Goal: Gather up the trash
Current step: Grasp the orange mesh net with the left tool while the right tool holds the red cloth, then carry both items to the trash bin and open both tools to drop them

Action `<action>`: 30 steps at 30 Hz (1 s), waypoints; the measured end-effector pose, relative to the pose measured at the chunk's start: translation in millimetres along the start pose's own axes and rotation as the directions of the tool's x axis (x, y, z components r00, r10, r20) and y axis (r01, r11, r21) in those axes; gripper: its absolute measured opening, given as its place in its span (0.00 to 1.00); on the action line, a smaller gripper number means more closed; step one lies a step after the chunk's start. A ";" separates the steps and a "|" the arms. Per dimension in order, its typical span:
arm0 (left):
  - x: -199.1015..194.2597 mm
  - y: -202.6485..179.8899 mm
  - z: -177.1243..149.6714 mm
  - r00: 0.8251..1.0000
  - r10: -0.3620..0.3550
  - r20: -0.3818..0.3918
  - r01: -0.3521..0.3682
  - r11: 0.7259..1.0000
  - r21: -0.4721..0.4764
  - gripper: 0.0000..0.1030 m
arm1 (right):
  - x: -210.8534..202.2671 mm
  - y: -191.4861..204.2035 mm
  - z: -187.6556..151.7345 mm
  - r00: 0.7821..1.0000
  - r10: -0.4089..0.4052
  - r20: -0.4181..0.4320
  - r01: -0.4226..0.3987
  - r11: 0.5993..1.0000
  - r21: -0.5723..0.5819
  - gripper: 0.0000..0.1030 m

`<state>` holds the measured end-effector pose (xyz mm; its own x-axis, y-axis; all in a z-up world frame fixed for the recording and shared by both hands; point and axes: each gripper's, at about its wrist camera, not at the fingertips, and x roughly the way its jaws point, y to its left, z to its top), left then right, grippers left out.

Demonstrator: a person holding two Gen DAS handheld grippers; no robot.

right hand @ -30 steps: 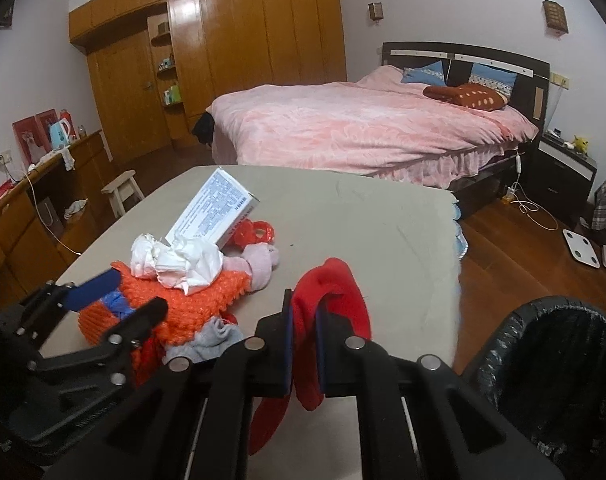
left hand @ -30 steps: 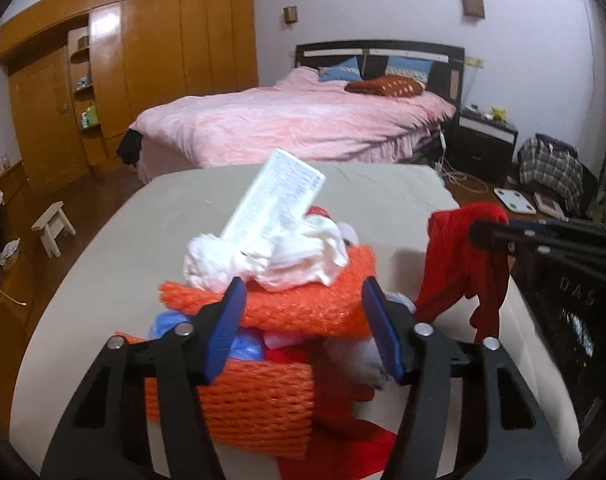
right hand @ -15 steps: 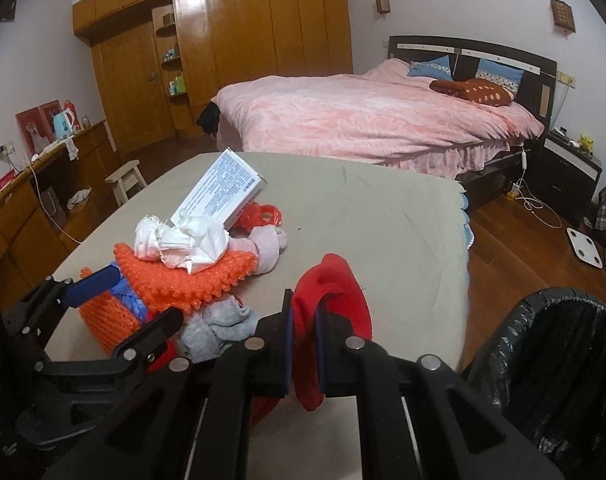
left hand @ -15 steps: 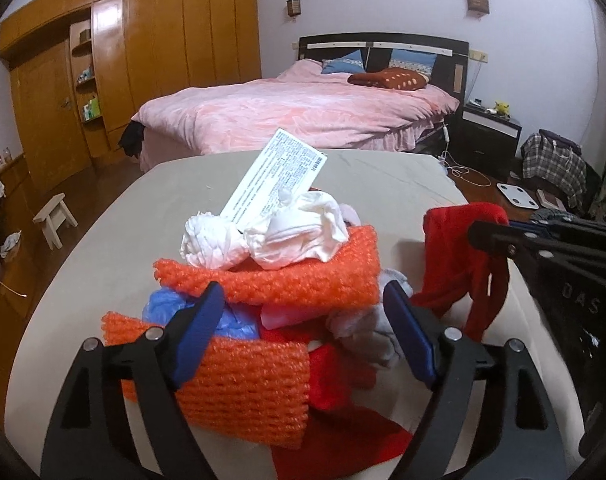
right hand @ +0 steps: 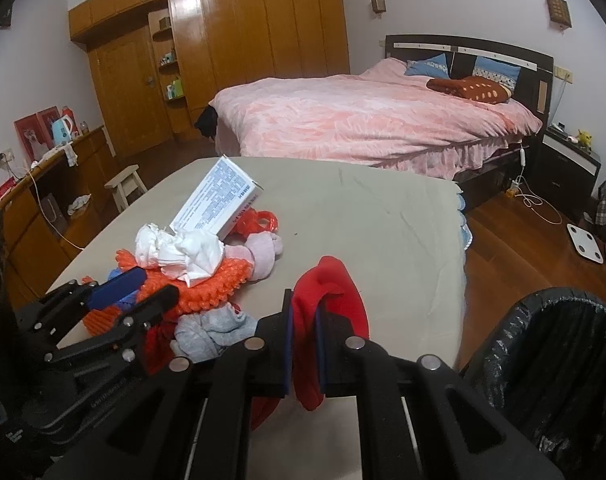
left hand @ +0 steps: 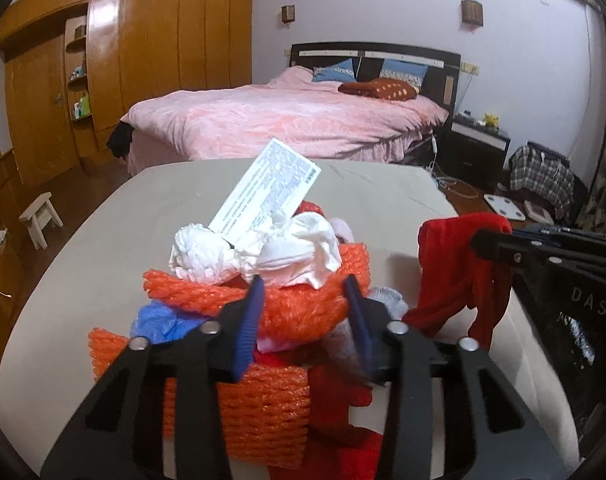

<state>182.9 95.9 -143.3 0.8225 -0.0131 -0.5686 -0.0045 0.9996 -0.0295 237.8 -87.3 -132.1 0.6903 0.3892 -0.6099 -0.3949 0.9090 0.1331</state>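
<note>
Left gripper: blue-padded fingers narrowed on either side of the upper orange foam net; actual contact cannot be confirmed.
Right gripper: fingers clamped tight on a red cloth, which hangs clear of the table.
Trash pile: on the near left part of the table; crumpled white tissue lies on the orange net, a printed white box leans tilted behind it.
Hidden or unclear: lower pile is covered by the left gripper's frame; a blue plastic scrap, grey cloth and pink cloth show only in part. Box print is too small to read.
Bin: black-lined trash bin beside the table's near right corner, cut off by the picture edge.
Surface: beige cloth-covered table, faintly creased.
Room: pink-covered bed beyond the table; wooden wardrobe along the far wall; wood floor.
</note>
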 end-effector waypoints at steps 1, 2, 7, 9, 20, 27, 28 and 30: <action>-0.7 1.1 0.9 1.000 0.000 0.002 0.000 1.000 -0.004 0.14 | -1.4 0.5 0.9 1.000 0.001 0.002 -0.001 1.000 -0.001 0.09; -1.9 1.6 2.2 1.000 -0.011 0.002 0.011 1.000 -0.004 0.11 | -3.1 1.1 1.8 1.000 0.003 0.006 -0.003 1.000 -0.002 0.09; -9.6 -0.3 5.6 1.000 -0.005 0.015 0.005 1.000 -0.001 0.11 | -14.8 4.0 8.4 0.999 0.010 0.033 -0.010 1.000 -0.012 0.09; -13.9 0.1 7.1 1.000 -0.003 0.023 0.003 1.000 -0.007 0.11 | -19.0 5.1 10.8 0.999 0.011 0.042 -0.011 1.000 -0.015 0.09; -57.5 -1.4 45.0 0.991 -0.003 0.135 0.008 0.999 -0.036 0.10 | -49.9 4.3 33.6 0.994 0.008 0.110 -0.004 0.999 -0.039 0.09; -90.3 -15.1 63.6 0.978 -0.034 0.205 0.040 0.999 -0.029 0.10 | -79.4 -2.4 47.3 0.986 -0.002 0.165 0.009 0.999 -0.042 0.09; -93.2 -17.0 65.2 0.977 -0.040 0.209 0.047 0.999 -0.028 0.10 | -84.1 -4.5 48.1 0.985 -0.005 0.171 0.012 0.999 -0.041 0.09; -100.7 -23.6 68.6 0.974 -0.058 0.220 0.064 0.998 -0.021 0.10 | -95.0 -9.0 47.7 0.982 -0.017 0.186 0.024 0.999 -0.037 0.09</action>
<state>139.1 75.5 -29.0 0.9265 -0.0647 -0.3707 0.0362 0.9959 -0.0833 204.7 -125.4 -38.0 0.7976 0.3947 -0.4562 -0.4004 0.9120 0.0889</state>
